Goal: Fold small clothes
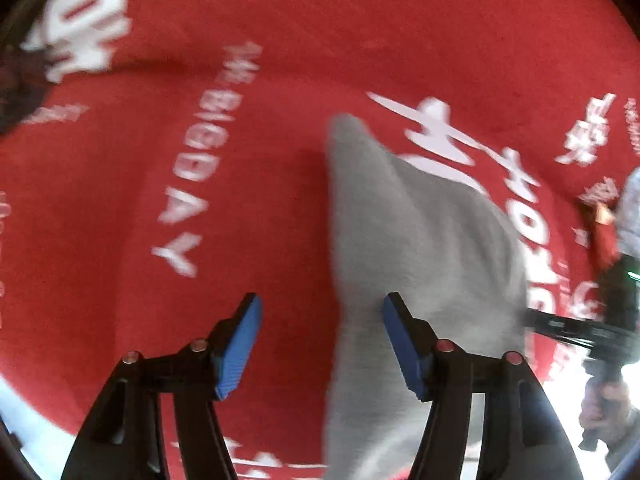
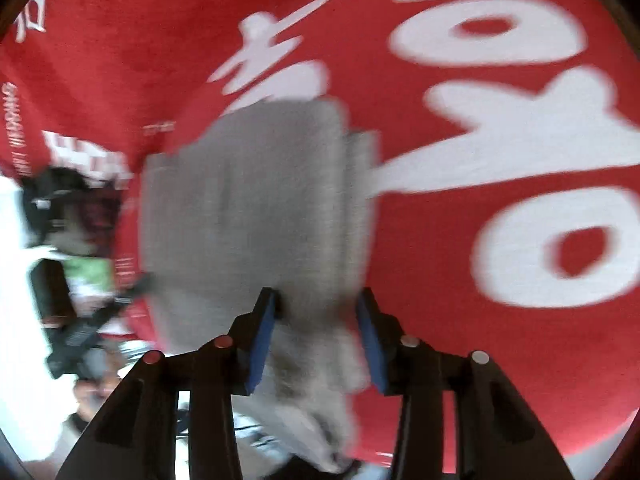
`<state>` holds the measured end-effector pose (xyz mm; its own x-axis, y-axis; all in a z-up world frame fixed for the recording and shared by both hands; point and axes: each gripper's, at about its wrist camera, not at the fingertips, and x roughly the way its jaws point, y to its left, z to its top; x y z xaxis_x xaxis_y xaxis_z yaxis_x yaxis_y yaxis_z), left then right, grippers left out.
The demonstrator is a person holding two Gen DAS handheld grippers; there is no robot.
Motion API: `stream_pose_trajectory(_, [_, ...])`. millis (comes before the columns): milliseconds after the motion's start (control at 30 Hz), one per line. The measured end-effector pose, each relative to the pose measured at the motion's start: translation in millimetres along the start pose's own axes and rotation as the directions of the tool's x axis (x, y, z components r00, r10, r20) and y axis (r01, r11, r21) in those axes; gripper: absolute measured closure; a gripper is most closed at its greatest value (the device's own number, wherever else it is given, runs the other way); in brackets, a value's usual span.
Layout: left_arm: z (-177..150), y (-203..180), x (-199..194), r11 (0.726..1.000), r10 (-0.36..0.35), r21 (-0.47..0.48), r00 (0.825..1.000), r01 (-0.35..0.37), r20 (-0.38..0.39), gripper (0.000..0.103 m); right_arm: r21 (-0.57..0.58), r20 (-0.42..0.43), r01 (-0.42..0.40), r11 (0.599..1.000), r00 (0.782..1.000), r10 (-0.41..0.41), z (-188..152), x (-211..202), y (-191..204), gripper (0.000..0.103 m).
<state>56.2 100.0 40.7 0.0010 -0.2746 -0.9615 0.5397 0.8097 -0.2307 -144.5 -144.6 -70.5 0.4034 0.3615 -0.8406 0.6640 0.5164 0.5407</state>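
A small grey garment [image 1: 420, 248] lies on a red cloth with white lettering [image 1: 240, 120]. My left gripper [image 1: 322, 340] is open, its blue pads wide apart; the garment's left edge runs between them. In the right wrist view the grey garment [image 2: 248, 208] lies partly folded, with a narrower layer sticking out at its right side. My right gripper [image 2: 316, 340] is open above the garment's near end, with bunched grey fabric between the pads. The frames are blurred by motion.
The red cloth [image 2: 460, 320] covers the table. The other gripper and the hand that holds it show at the right edge of the left wrist view [image 1: 600, 332] and at the left of the right wrist view [image 2: 80, 332]. White floor shows past the cloth's edge [image 2: 16, 280].
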Motion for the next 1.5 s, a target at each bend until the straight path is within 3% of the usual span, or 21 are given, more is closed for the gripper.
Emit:
stream_pose_trajectory(33, [-0.1,4.6,-4.2,0.999,0.041,-0.007,0.999,-0.041,0.015,0.039,0.014,0.027,-0.011,1.000,1.000,0.010,-2.3,-8.6,-3.3,0.057])
stream_pose_trajectory(100, [0.1,12.2,-10.6,0.999,0.037,-0.022,0.999,-0.037,0.031,0.040,0.029,0.075,-0.085,0.996,0.994,0.083,-6.3,-21.2,-6.1,0.057])
stream_pose_trajectory(133, [0.1,14.9,-14.4,0.999,0.029,-0.025,0.999,-0.028,0.039,0.053,0.038,0.084,-0.123,0.992,0.989,0.119,-6.9,-22.6,-8.1,0.057])
stream_pose_trajectory(200, [0.4,9.5,-17.5,1.000,0.015,-0.006,0.999,-0.015,0.038,0.068,0.061,0.068,-0.151,0.987,0.987,0.146,-4.9,-14.3,-11.2,0.057])
stream_pose_trajectory(233, [1.1,2.6,-16.6,1.000,0.012,0.005,0.999,-0.012,0.037,0.068,0.072,0.040,-0.153,0.986,0.988,0.150,-3.5,-4.8,-12.7,0.060])
stream_pose_trajectory(267, [0.4,-5.2,-16.8,1.000,0.004,0.021,0.999,-0.005,0.041,0.068,0.080,0.017,-0.151,0.985,0.988,0.150,-0.8,4.4,-9.0,0.086])
stream_pose_trajectory(300, [-1.4,-11.7,-17.9,0.999,-0.007,0.040,0.999,0.005,0.045,0.068,0.084,0.002,-0.136,0.987,0.991,0.137,-0.9,9.8,-8.3,0.095])
stream_pose_trajectory(433, [-11.2,-34.8,-3.7,0.996,0.007,0.089,0.999,-0.010,0.034,0.068,-0.032,0.076,-0.054,0.998,0.996,0.057,-8.4,-2.2,26.0,0.096])
stream_pose_trajectory(567, [-18.4,-33.8,19.1,0.997,0.021,0.073,1.000,-0.021,0.010,0.068,-0.032,0.037,0.040,0.999,0.999,-0.039,-12.5,12.5,12.8,0.096])
stream_pose_trajectory(767, [-16.4,-33.3,6.9,0.992,0.068,0.109,0.998,-0.068,0.007,0.068,-0.032,0.051,0.079,0.996,0.996,-0.077,-16.8,14.4,11.0,0.095])
stream_pose_trajectory(900, [-20.8,-26.7,-1.3,0.994,0.078,0.080,0.997,-0.076,-0.017,0.068,-0.021,0.050,0.110,0.994,0.993,-0.109,-22.2,2.8,9.7,0.095])
stream_pose_trajectory(1233, [-55.5,-45.0,-8.0,0.988,0.111,0.118,0.992,-0.104,-0.058,0.068,-0.063,0.085,0.139,0.988,0.987,-0.133,-63.6,-25.0,33.0,0.095])
stream_pose_trajectory(1367, [-59.2,-50.2,-5.8,0.982,0.132,0.141,0.990,-0.123,-0.052,0.068,-0.106,0.069,0.132,0.986,0.990,-0.125,-76.6,-13.2,49.3,0.095])
stream_pose_trajectory(1500, [-57.2,-49.5,-4.3,0.984,0.124,0.135,0.990,-0.115,-0.064,0.068,-0.141,0.053,0.189,0.972,0.982,-0.183,-81.2,9.8,52.2,0.095])
